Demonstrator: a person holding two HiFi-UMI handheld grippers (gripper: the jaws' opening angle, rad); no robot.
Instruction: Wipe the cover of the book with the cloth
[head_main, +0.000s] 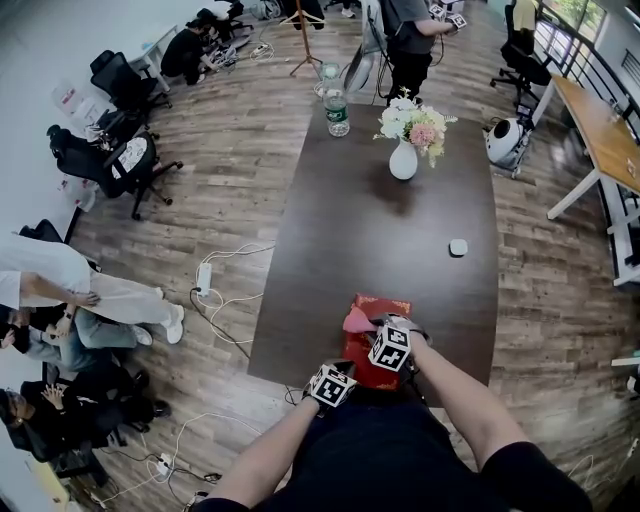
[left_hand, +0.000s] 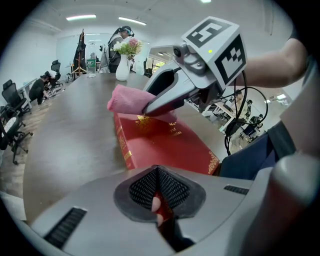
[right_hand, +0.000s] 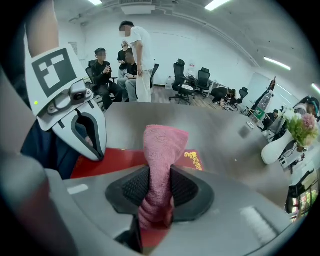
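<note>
A red book (head_main: 385, 306) with gold print lies at the near edge of the dark table (head_main: 350, 220). My left gripper (left_hand: 159, 200) is shut on the book's (left_hand: 165, 145) near edge; a red sliver shows between its pads. My right gripper (right_hand: 157, 200) is shut on a pink cloth (right_hand: 162, 145), which sticks out past the jaws. The cloth (left_hand: 127, 99) rests on the far part of the cover, over the gold emblem. In the head view the cloth (head_main: 356, 321) shows at the book's left side, ahead of both marker cubes.
Farther up the table stand a white vase of flowers (head_main: 404, 160) and a water bottle (head_main: 337, 112); a small white object (head_main: 458, 247) lies to the right. People sit by office chairs on the left, and cables and a power strip (head_main: 204, 277) lie on the floor.
</note>
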